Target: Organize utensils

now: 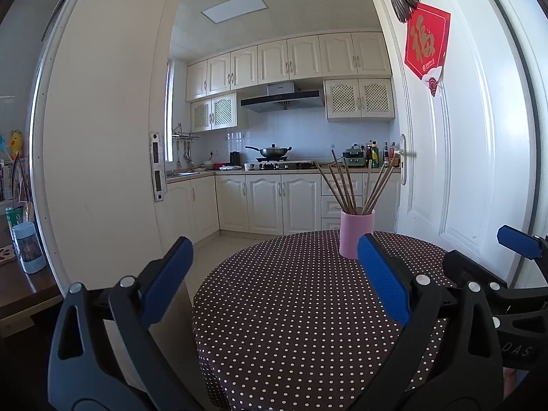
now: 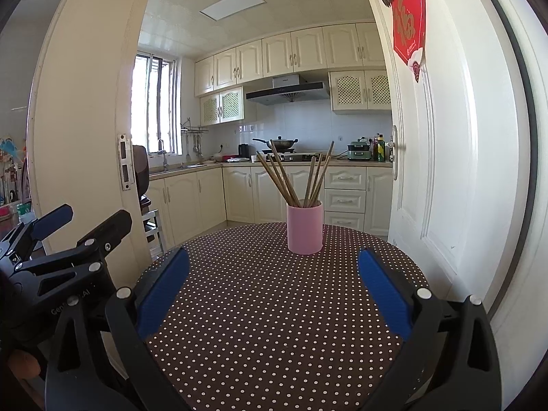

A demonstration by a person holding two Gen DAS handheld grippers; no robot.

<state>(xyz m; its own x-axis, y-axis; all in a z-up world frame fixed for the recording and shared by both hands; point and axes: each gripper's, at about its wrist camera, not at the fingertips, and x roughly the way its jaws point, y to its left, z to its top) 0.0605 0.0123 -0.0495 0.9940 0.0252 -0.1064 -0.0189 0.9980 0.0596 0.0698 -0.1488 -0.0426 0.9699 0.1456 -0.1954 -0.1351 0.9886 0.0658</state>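
Note:
A pink cup (image 1: 356, 234) stands upright near the far edge of a round table with a brown polka-dot cloth (image 1: 291, 308). Several brown chopsticks (image 1: 346, 185) stand in it, fanned out. The cup (image 2: 304, 227) and chopsticks (image 2: 294, 179) also show in the right wrist view, on the same table (image 2: 274, 308). My left gripper (image 1: 274, 274) is open and empty, above the table's near left part. My right gripper (image 2: 274, 281) is open and empty, short of the cup. Each gripper shows at the edge of the other's view: the right (image 1: 520, 239) and the left (image 2: 61, 219).
A white open door (image 1: 445, 137) stands to the right of the table. A white door frame (image 1: 102, 154) is on the left. Behind lies a kitchen with cabinets, a stove and a wok (image 1: 272, 151). A wooden side table with a blue bottle (image 1: 29, 251) is far left.

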